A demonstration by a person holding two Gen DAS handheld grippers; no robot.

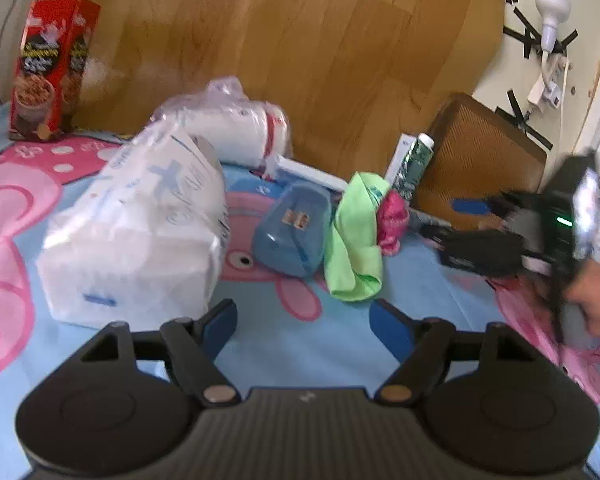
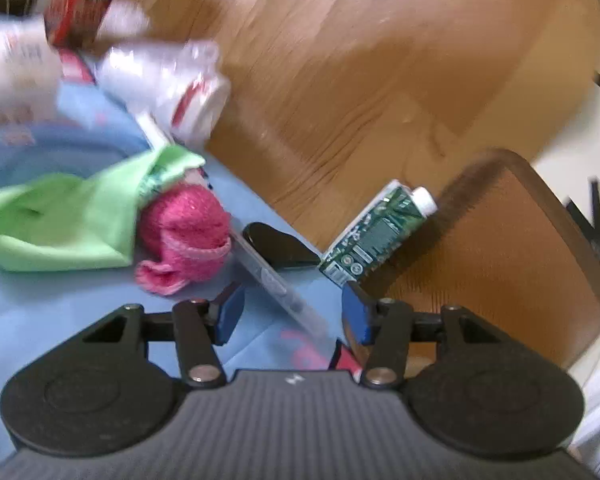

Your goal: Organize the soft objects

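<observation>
We hold two grabbers over a bed. Our left gripper point(image 1: 303, 326) has its jaws partly apart with nothing between them. Our right gripper point(image 2: 293, 312) is also partly apart and holds nothing; only a thin clear stick point(image 2: 278, 282) lies on the sheet under the gap, not pinched.

We think the tidying has hardly begun. The soft things lie loose and mixed up. Just ahead of the left gripper sits a big white pack of tissues point(image 1: 136, 232). To its right lies a blue pouch point(image 1: 292, 232), then a green cloth point(image 1: 354, 248) in a heap, with a pink knitted thing point(image 1: 392, 216) touching it on the right. Farther back lies a plastic bag of white paper cups point(image 1: 236, 128). All of these are left to sort, and we see no bin or box to put them in.

The surface is a blue sheet point(image 1: 420, 288) with big pink cartoon pigs. At the far left stands a red cereal box point(image 1: 52, 68). At the far right a green carton point(image 2: 376, 234) leans by a brown mesh chair back point(image 2: 512, 248). Behind everything is a wooden board point(image 1: 320, 40), and a white lamp point(image 1: 550, 12) is taped to the pale wall.
</observation>
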